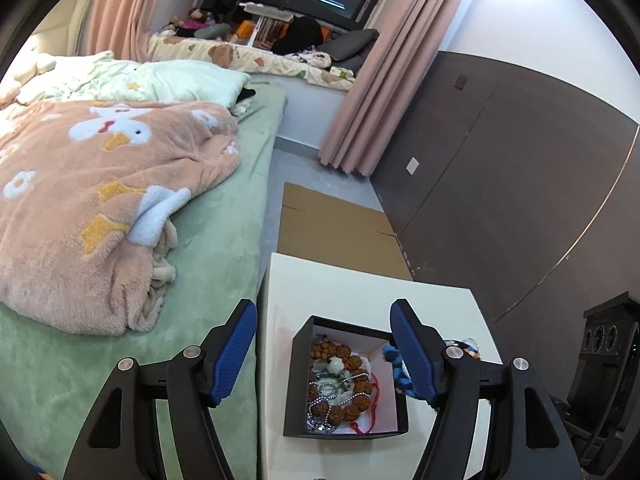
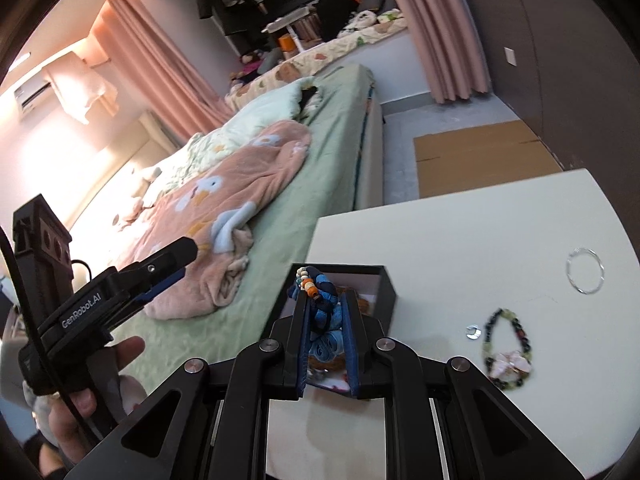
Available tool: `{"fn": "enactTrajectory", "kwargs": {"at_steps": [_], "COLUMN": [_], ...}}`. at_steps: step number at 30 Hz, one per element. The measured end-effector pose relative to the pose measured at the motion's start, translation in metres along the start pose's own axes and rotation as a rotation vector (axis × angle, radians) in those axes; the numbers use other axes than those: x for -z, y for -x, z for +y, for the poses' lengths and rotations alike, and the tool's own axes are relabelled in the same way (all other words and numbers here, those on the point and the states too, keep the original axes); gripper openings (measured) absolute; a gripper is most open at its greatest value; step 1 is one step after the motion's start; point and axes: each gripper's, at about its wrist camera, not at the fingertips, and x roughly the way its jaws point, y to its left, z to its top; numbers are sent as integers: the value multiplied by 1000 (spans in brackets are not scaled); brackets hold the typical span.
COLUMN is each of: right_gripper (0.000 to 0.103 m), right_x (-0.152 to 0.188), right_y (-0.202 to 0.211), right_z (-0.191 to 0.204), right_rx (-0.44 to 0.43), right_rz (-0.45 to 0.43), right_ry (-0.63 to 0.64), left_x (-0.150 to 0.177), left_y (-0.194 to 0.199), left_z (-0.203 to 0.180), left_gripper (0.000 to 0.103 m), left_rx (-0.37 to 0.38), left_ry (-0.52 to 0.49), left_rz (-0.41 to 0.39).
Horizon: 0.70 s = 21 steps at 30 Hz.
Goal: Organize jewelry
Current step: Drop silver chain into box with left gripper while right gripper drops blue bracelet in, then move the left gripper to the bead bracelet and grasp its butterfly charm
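Observation:
A black box (image 1: 298,380) with a white lining sits on the white table (image 1: 360,280). It holds brown bead bracelets (image 1: 340,376), a silver chain and a red cord. My left gripper (image 1: 324,320) is open above the box's near left side. My right gripper (image 2: 324,300) is shut on a blue braided bracelet (image 2: 322,316) with coloured beads, held over the box (image 2: 387,292). The bracelet also shows at the box's right edge in the left wrist view (image 1: 394,364). A green and black bead bracelet (image 2: 508,344), a silver ring (image 2: 474,331) and a clear bangle (image 2: 585,275) lie on the table to the right.
A bed with a green sheet (image 1: 208,320) and a pink blanket (image 1: 100,200) borders the table's left side. Flat cardboard (image 1: 336,228) lies on the floor behind the table. A dark wall panel (image 1: 500,160) stands to the right.

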Motion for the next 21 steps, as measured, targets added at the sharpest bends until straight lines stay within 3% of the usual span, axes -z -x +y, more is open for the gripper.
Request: {"fn": "enactTrajectory", "kwargs": {"at_steps": [7, 8, 9, 12, 14, 21], "right_gripper": [19, 27, 42, 73, 78, 78], "right_x": [4, 5, 6, 9, 9, 5], "right_y": [-24, -28, -30, -19, -8, 30], "right_z": [16, 17, 18, 13, 5, -31], "right_rx": [-38, -31, -21, 25, 54, 158], "right_rz": [67, 89, 102, 80, 64, 12], "right_ry": [62, 68, 69, 74, 69, 2], "left_x": [-2, -2, -2, -2, -1, 9], "left_y": [1, 1, 1, 2, 1, 6], "left_z": [6, 6, 5, 0, -5, -29], "left_gripper": [70, 70, 70, 70, 70, 70], "left_rx": [-31, -34, -39, -59, -61, -48], "left_ry": [5, 3, 0, -31, -54, -148], "left_rz": [-18, -18, -20, -34, -33, -71]}}
